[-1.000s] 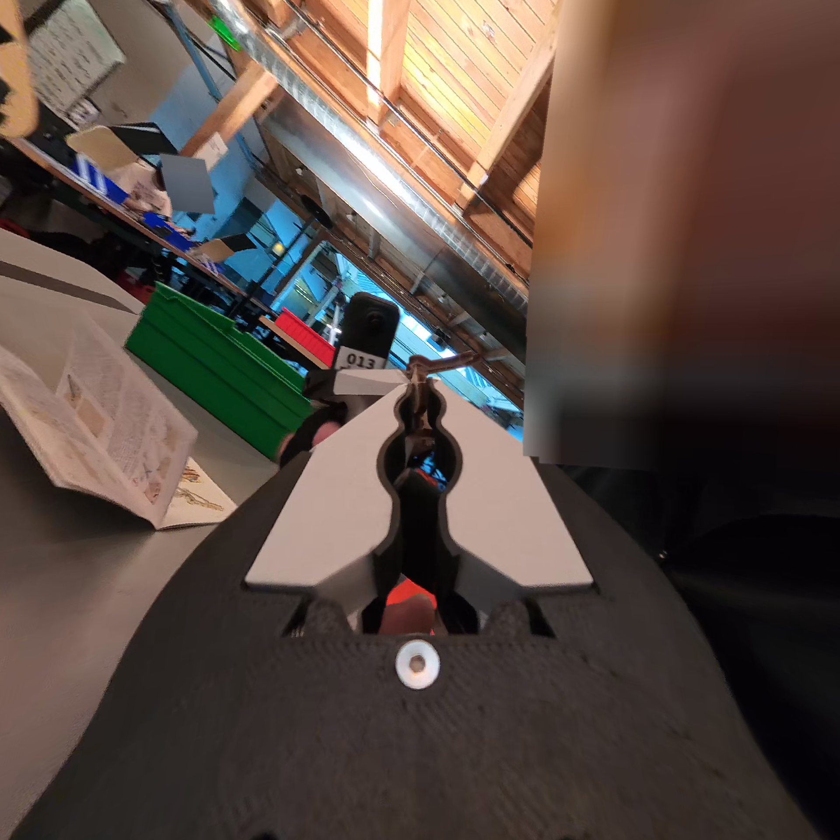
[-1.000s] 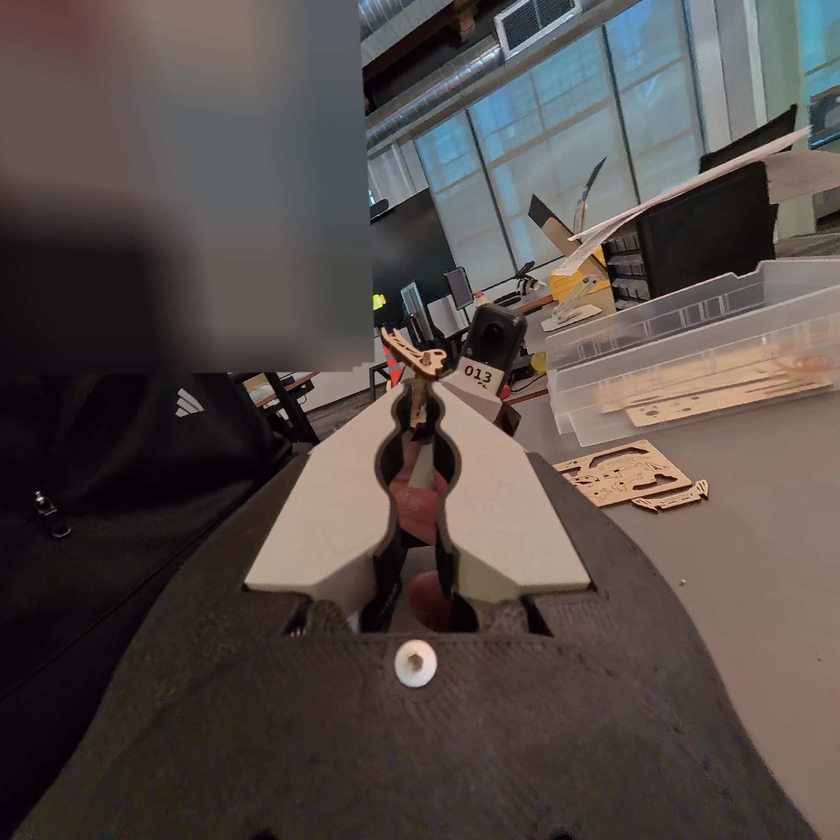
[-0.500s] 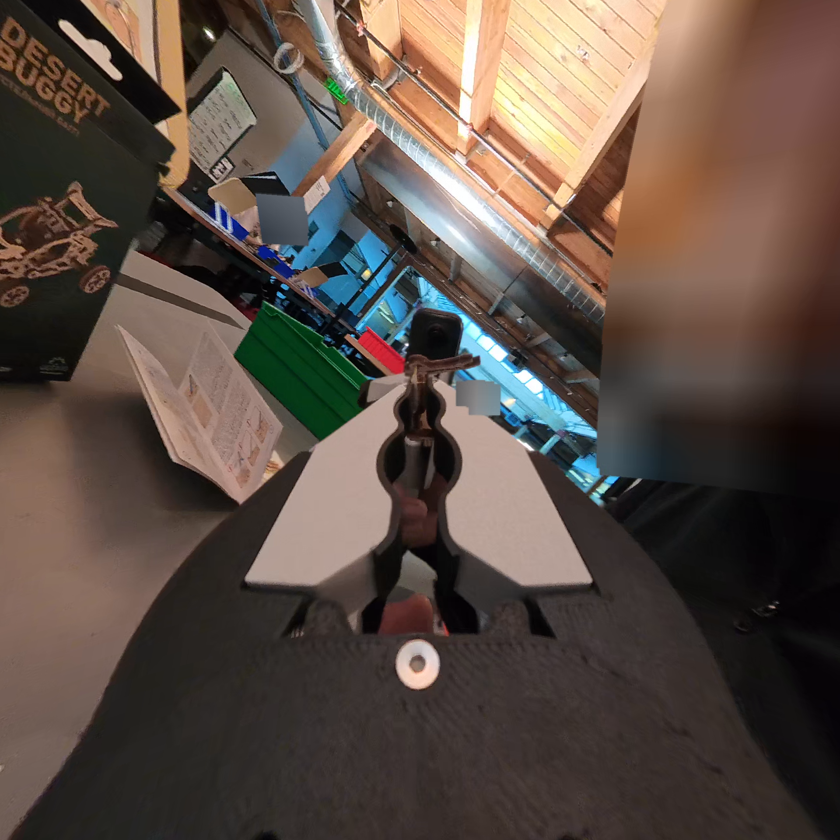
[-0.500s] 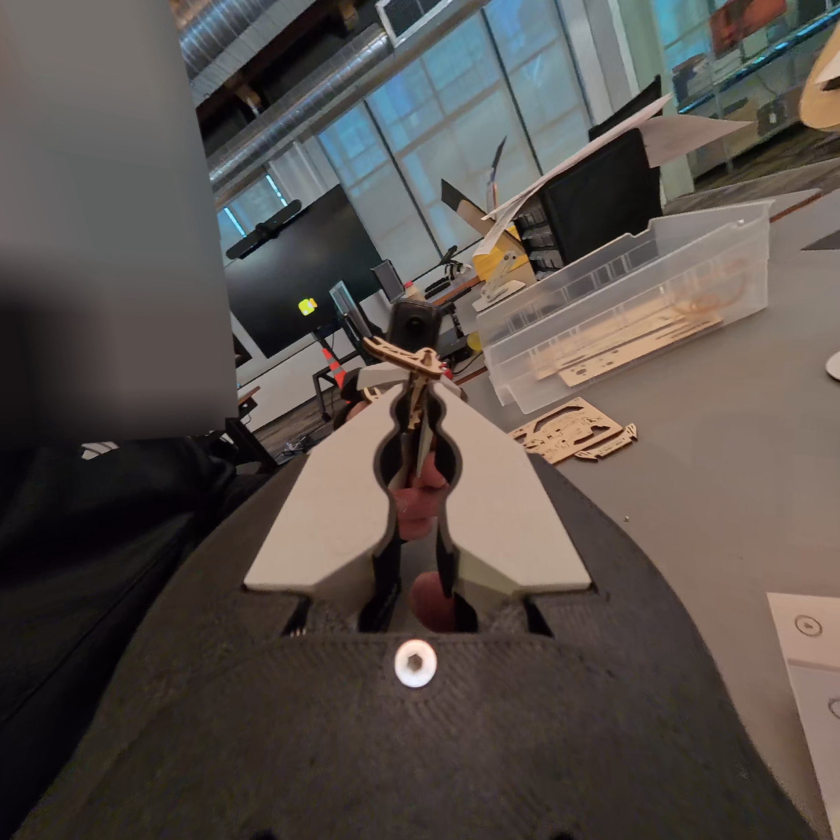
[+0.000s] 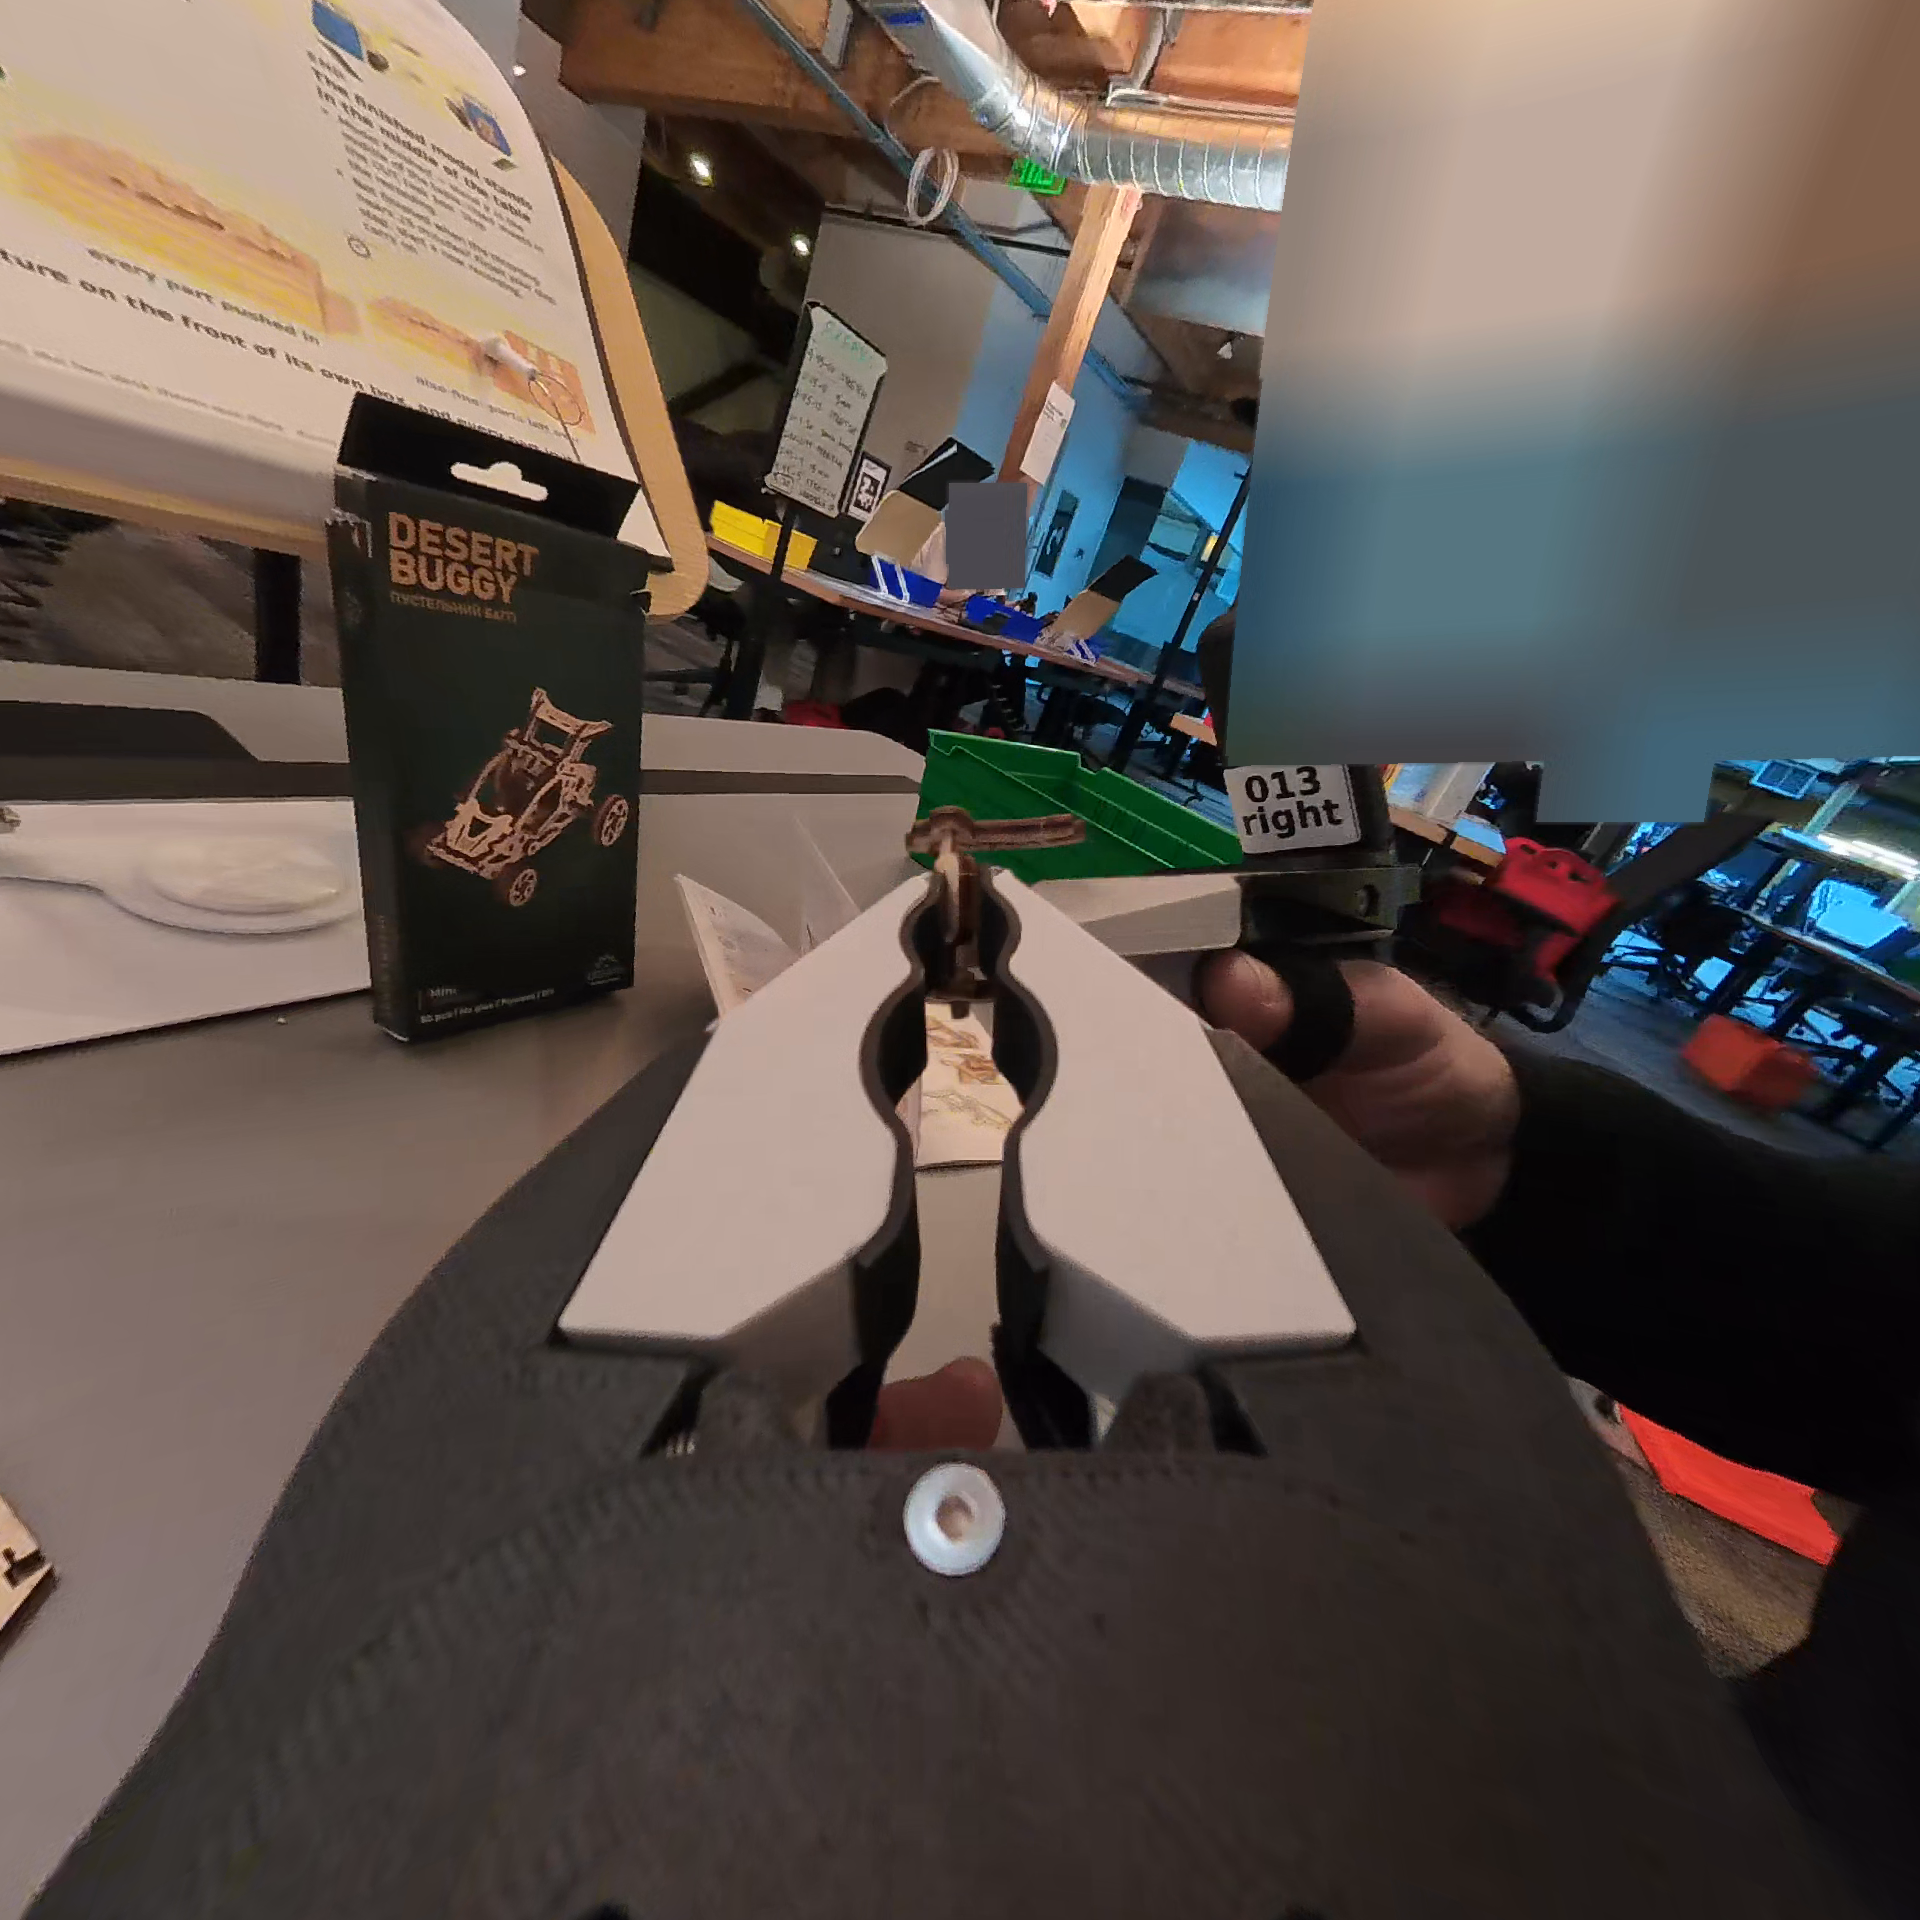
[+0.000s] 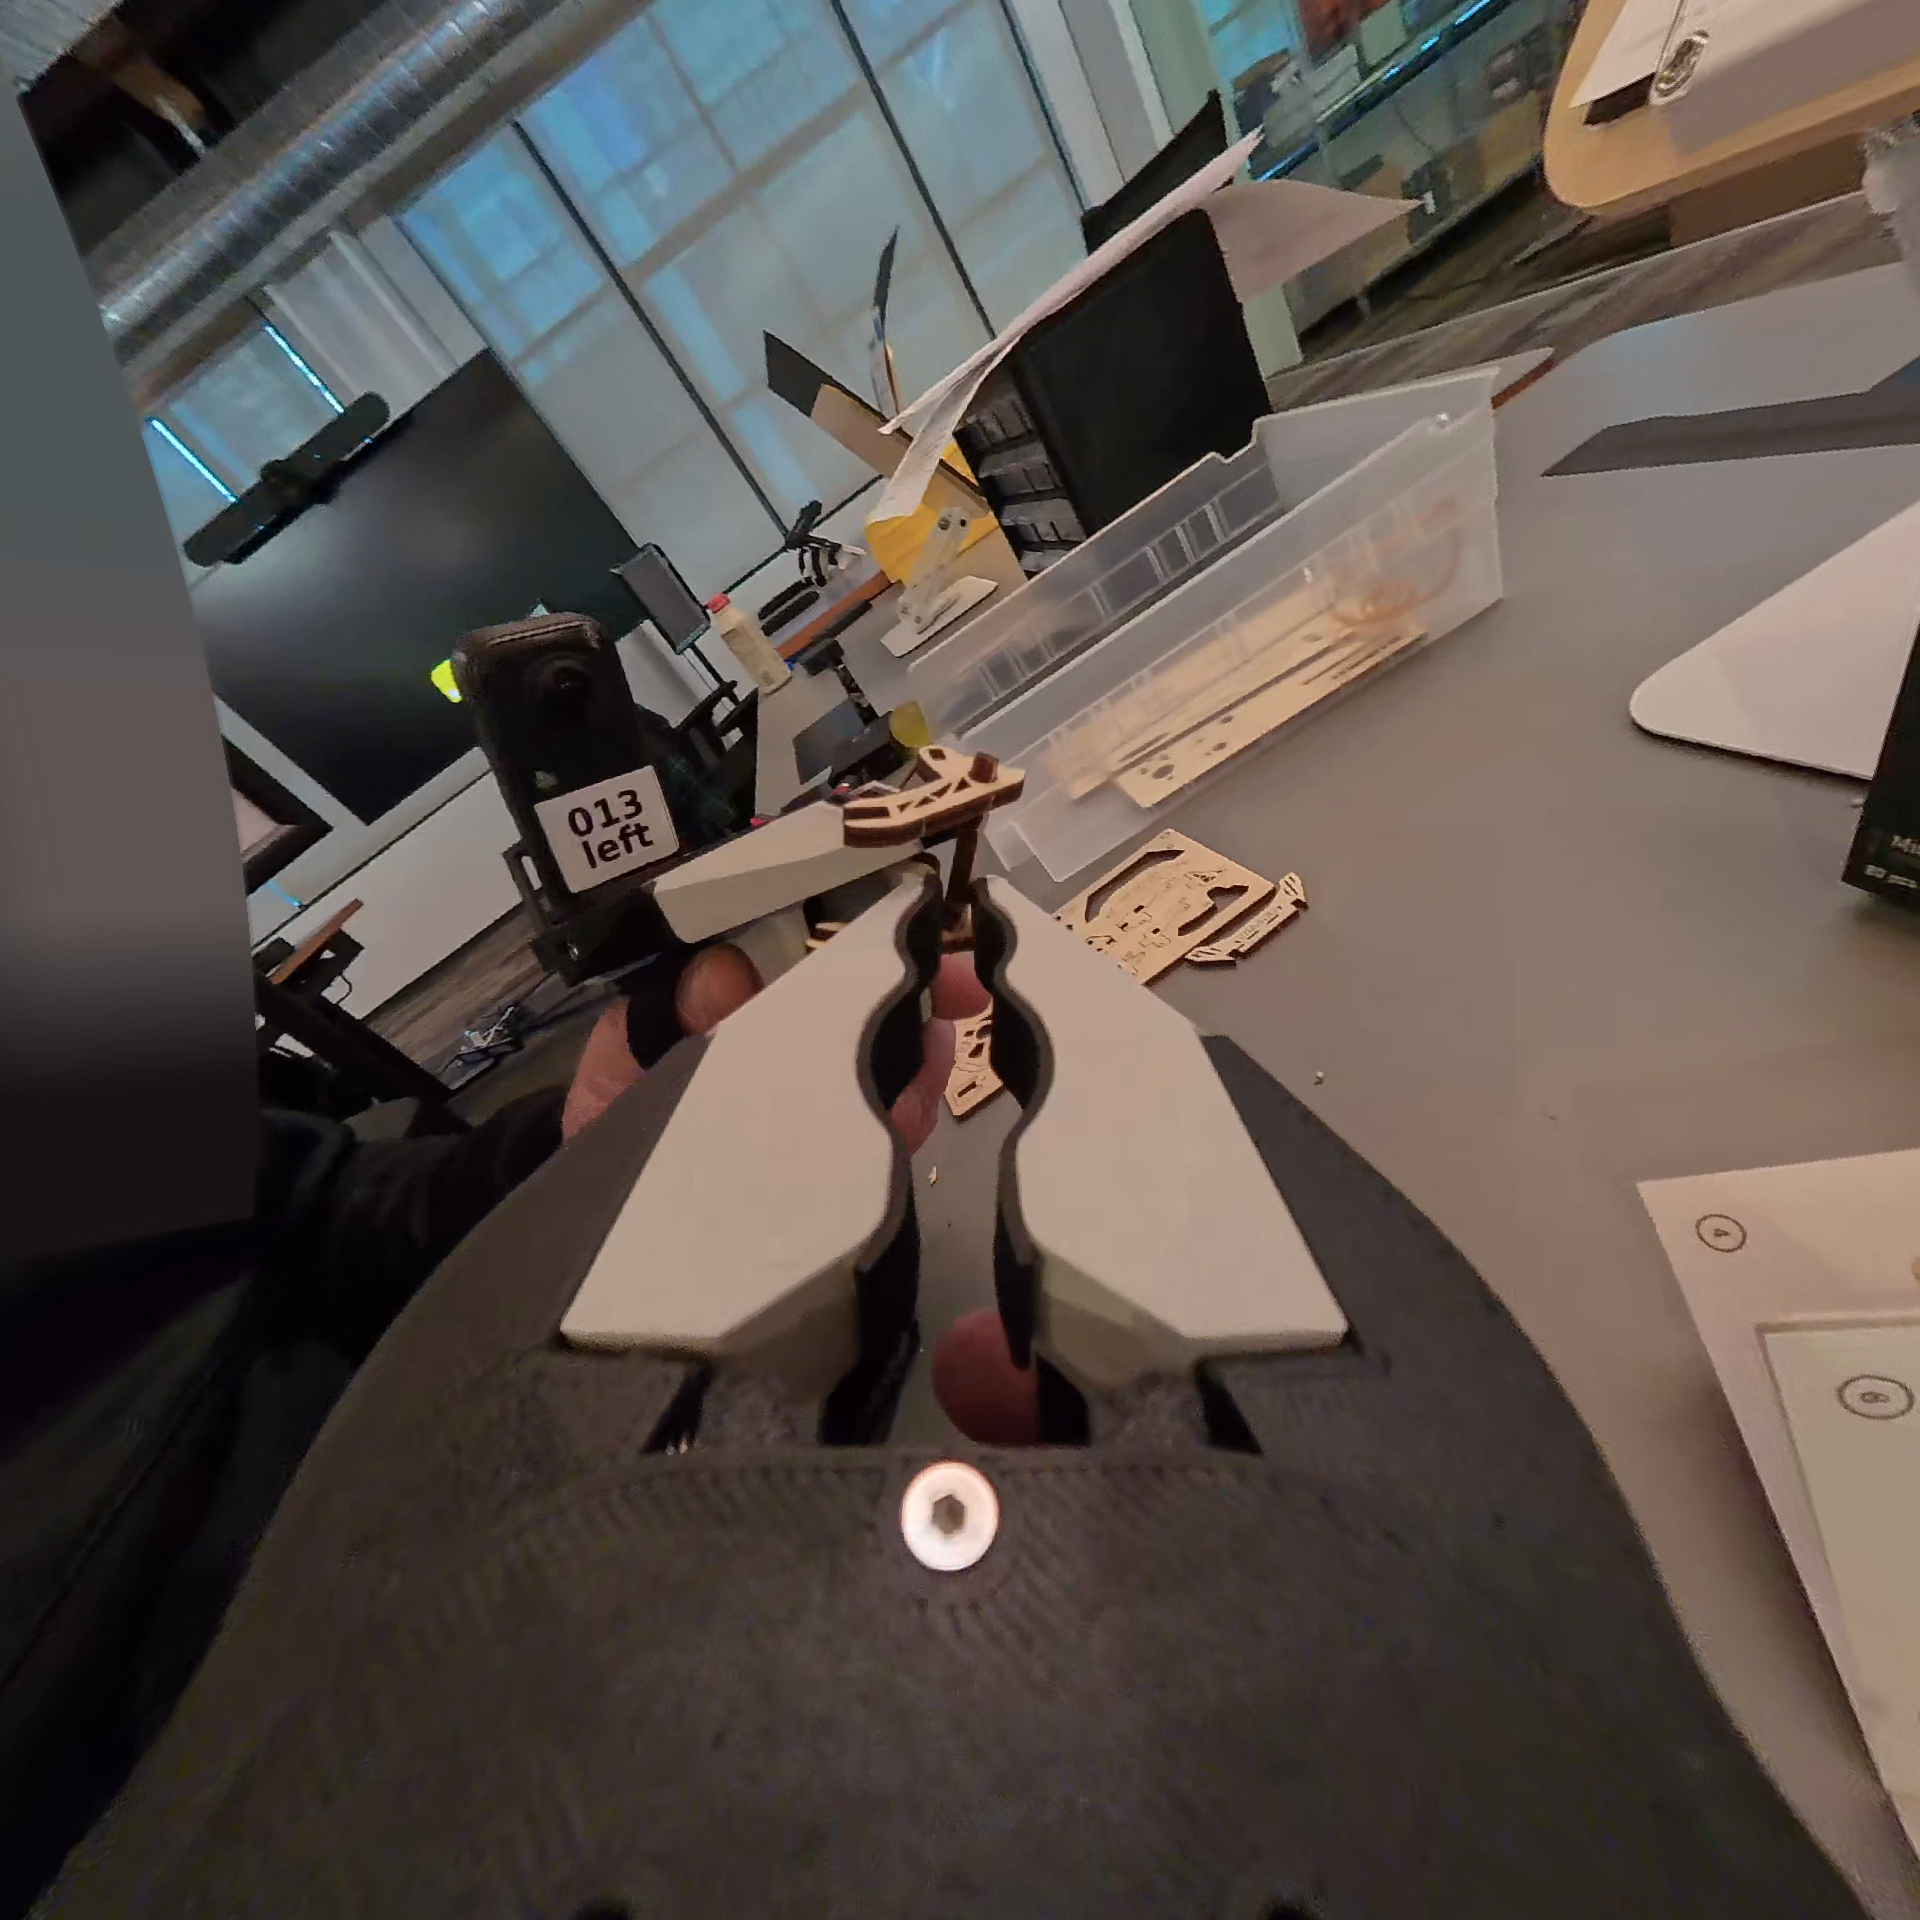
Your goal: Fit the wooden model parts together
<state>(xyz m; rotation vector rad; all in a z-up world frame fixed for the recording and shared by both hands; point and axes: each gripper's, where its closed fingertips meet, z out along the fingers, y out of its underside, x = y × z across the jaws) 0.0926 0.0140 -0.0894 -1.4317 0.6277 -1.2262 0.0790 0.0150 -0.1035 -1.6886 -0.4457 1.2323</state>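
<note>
Since a second ago both grippers have swung down from pointing at the ceiling and windows, so the table now fills the lower part of both views, and the two have turned to meet at right angles. The wooden model piece [image 6: 928,808], a flat pale crosspiece on a thin dark stem, sits held above the table where the two sets of fingers meet. The right gripper [image 6: 954,896] has its fingers together on the stem just below the crosspiece. The left gripper [image 5: 954,891] likewise has its fingers closed on a thin upright wooden part [image 5: 951,914] of the same piece, with the crosspiece lying just past its tips. Each gripper reaches in from the side in the other's view, a hand [image 5: 1382,1081] wrapped beneath it.

On the grey table [image 6: 1475,935] just beyond lies a punched-out wooden parts sheet [image 6: 1174,920], and behind it a clear plastic bin [image 6: 1247,613] holding more sheets. In the left wrist view, a dark green model box [image 5: 488,769] stands upright, a folded instruction leaflet [image 5: 748,935] lies near the fingers, and a green bin [image 5: 1081,810] sits farther back.
</note>
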